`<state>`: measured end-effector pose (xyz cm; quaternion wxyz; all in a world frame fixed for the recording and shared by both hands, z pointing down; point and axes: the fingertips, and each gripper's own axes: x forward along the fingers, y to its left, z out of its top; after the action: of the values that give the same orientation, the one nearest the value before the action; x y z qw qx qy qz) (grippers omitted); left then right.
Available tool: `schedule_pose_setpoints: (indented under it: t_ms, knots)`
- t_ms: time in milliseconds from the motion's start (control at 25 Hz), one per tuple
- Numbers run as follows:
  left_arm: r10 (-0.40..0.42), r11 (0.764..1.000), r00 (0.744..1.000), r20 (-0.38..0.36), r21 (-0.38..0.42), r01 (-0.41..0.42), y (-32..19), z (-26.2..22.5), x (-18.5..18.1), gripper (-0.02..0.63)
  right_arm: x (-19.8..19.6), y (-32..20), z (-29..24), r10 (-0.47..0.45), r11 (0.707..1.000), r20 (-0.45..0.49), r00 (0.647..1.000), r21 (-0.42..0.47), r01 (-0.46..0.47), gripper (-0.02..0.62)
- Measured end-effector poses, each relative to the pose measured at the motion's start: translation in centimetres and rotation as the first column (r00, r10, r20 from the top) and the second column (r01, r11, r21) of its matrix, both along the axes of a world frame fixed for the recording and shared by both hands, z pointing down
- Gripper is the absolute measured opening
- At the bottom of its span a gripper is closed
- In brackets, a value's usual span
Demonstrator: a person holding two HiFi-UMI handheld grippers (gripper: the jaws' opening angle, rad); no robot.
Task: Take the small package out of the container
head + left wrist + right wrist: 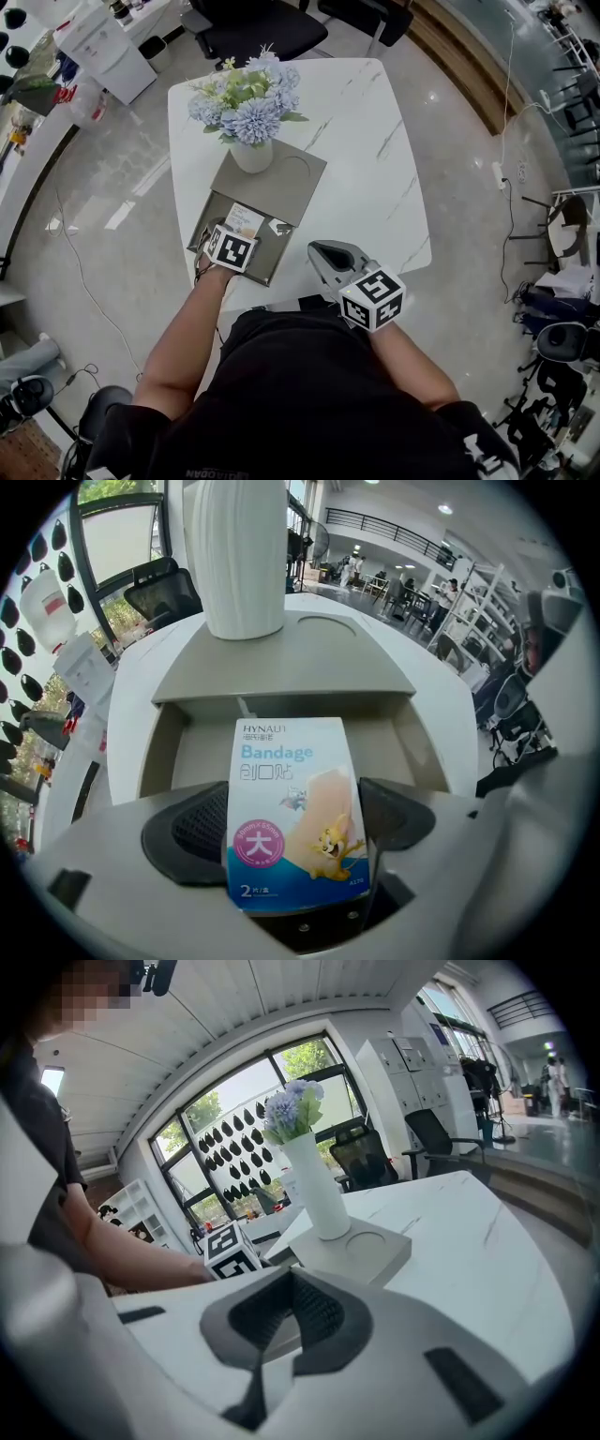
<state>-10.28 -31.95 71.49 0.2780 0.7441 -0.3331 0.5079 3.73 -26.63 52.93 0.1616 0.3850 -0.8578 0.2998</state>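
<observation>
One small package [295,799], white and blue w/ "Bandage" print and a cartoon mouse, lies in grey container [183,752] on desk [375,187], between left hand-held gripper's [292,819] wide-apart jaws. Print is unreadable in head view. Right hand-held gripper [286,1283] is closed and empty.

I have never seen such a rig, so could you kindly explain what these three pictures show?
A person holds a two-jaw gripper in each hand. One picture comes from a head camera looking down; the others from cameras on the grippers. On the white marble table stands a flat grey container, with a white ribbed vase of pale blue flowers on its covered half. The left gripper reaches into the open half, jaws wide apart around a small blue-and-white bandage package, seemingly not squeezing it. The right gripper hovers near the table's edge, jaws together, empty.
</observation>
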Motion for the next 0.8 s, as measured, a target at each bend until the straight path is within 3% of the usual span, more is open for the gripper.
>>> schedule_pose_setpoints:
  t_ms: [440,800]
  knots:
    - [0.031,0.999,0.999,-0.004,-0.023,-0.031,0.4,-0.8,0.2,0.423,0.7,0.6,-0.4,0.039,0.999,0.019,0.999,0.010,-0.039,0.000]
    - [0.050,0.996,0.998,-0.026,0.070,-0.048,0.4,-5.1,-0.1,0.423,-0.2,1.3,-1.6,0.034,0.998,0.026,0.999,0.048,-0.035,0.000]
